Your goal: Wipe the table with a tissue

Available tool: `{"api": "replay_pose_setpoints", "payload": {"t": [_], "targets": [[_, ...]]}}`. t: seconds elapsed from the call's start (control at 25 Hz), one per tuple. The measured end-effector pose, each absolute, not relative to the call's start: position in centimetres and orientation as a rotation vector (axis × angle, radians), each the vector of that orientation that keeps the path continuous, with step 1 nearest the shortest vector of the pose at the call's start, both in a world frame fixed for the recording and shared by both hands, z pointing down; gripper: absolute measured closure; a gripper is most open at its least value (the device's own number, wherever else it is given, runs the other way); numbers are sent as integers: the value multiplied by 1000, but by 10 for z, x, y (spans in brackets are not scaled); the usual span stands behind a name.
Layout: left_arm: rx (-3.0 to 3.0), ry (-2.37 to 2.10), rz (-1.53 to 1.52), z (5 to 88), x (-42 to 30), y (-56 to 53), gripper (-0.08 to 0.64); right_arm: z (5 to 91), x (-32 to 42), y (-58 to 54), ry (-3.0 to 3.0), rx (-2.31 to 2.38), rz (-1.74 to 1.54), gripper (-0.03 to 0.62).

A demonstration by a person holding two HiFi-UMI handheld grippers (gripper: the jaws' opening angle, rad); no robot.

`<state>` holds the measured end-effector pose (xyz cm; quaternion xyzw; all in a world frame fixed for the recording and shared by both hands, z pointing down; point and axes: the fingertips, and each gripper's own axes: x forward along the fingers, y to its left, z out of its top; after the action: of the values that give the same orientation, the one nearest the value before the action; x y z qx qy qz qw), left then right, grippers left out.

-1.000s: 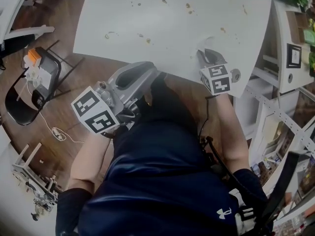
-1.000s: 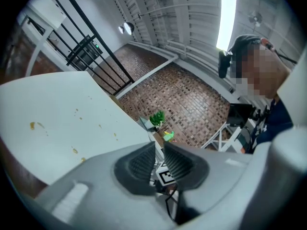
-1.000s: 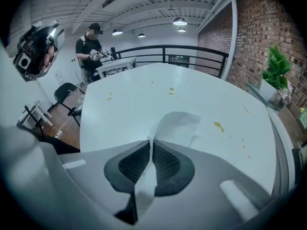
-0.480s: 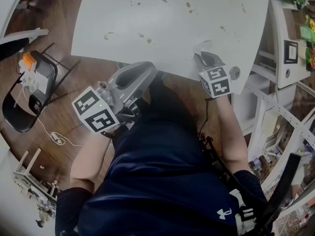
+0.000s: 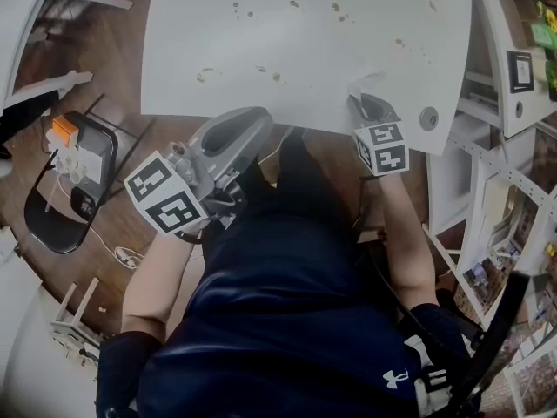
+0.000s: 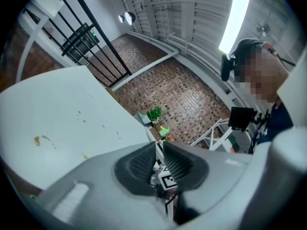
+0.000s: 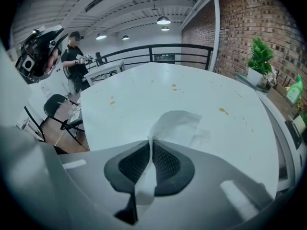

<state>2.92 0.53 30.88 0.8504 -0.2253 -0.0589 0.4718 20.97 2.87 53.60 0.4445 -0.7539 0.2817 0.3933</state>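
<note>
Barely started: your right tool (image 7: 152, 150) clamps the tissue (image 7: 180, 124) at the desk (image 5: 296, 55) edge, stains (image 5: 207, 75) unwiped. Left tool (image 6: 159, 153) is empty, its jaws slightly apart and just narrowing.

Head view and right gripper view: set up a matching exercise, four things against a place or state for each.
Things:
1 tissue
2 table
3 black chair
4 green plant

Places or states:
A on the wooden floor
B pinched in the jaws of the right gripper
C beside the brick wall
D dotted with brownish stains

Pairs: 1-B, 2-D, 3-A, 4-C
</note>
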Motion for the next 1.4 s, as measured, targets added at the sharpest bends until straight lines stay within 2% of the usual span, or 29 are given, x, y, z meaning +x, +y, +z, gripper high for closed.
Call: {"api": "replay_pose_setpoints", "payload": {"t": [0.76, 1.2, 1.4], "targets": [[2128, -413, -39, 298, 32, -2, 514, 528, 169, 21, -1954, 1233, 792, 569], [2152, -300, -5, 297, 58, 2, 515, 489, 235, 48, -1872, 1542, 863, 569], [2153, -250, 3, 295, 73, 13, 515, 486, 240, 60, -1865, 1550, 848, 569]]}}
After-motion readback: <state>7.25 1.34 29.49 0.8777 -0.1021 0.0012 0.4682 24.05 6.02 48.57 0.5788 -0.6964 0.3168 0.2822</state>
